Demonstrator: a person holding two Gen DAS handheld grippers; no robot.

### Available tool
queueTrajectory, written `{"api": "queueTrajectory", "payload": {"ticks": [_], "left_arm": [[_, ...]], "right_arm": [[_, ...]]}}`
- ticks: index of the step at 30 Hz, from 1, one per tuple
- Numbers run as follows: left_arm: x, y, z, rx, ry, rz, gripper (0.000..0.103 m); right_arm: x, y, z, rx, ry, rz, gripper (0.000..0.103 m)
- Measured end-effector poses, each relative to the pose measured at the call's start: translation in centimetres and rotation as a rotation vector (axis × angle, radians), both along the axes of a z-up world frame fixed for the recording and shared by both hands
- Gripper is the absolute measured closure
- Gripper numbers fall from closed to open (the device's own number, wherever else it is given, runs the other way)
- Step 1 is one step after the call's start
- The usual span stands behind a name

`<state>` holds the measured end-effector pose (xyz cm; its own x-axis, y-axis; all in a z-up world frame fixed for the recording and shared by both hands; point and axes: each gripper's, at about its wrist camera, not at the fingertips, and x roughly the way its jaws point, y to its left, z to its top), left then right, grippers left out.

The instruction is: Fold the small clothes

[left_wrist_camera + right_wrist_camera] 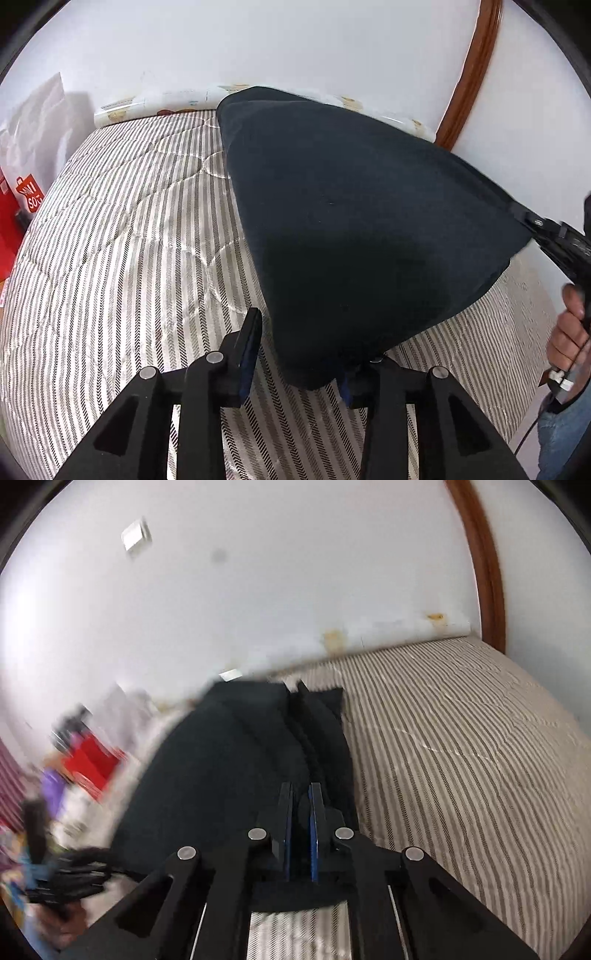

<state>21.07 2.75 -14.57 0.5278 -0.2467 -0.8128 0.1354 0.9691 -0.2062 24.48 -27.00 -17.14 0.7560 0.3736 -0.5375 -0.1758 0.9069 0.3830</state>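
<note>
Two grippers in play here, and each camera tells you something the other doesn't. Your right gripper (300,794) has its blue-padded fingers (314,823) pinched nearly together on an edge of the dark garment (221,760), and you can see the cloth bunched up in a ridge running away from the tips. From the left wrist view that same right gripper (526,218) shows up at the far right, clamped on a corner of the dark garment (351,221) and holding it up off the bed so the cloth hangs in a big taut triangle. That lift is something the right camera doesn't really give you.

Your left gripper (310,343) has its jaws standing apart. The left finger (249,343) is clear in the open, while the right one is hidden under the lowest hanging point of the cloth, so the pads aren't squeezing anything that I can see.

Under it all is the striped quilted mattress (129,240), with a white wall behind and a brown wooden frame (476,62) curving up it. Your right hand (569,332) shows at the edge. A red bag (27,195) sits off to the left; in the right view that side is mostly motion blur.
</note>
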Motion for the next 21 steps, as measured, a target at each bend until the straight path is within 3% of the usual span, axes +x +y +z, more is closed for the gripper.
{"api": "queueTrajectory", "payload": {"ticks": [2, 7, 12, 15, 17, 21], "left_arm": [[-0.1, 0.0, -0.2, -0.004, 0.005, -0.004, 0.068], [-0.7, -0.3, -0.1, 0.013, 0.01, -0.023, 0.068], [-2.2, 0.2, 1.5, -0.011, -0.006, -0.05, 0.065], [-3.4, 0.4, 2.9, -0.018, -0.021, -0.065, 0.065], [-4.0, 0.8, 3.9, -0.021, -0.041, -0.088, 0.057], [-3.9, 2.1, 6.3, -0.033, -0.083, -0.091, 0.055]], "right_arm": [[-1.1, -0.9, -0.3, 0.053, 0.0, 0.009, 0.096], [-1.0, -0.2, -4.2, -0.061, 0.074, -0.018, 0.096], [-0.5, 0.2, -1.3, -0.111, 0.05, 0.014, 0.085], [1.6, 1.4, 0.9, -0.172, 0.03, 0.061, 0.065], [3.5, 2.1, 1.5, -0.193, 0.038, 0.063, 0.065], [8.8, 3.2, 1.9, -0.207, 0.111, 0.09, 0.065]]}}
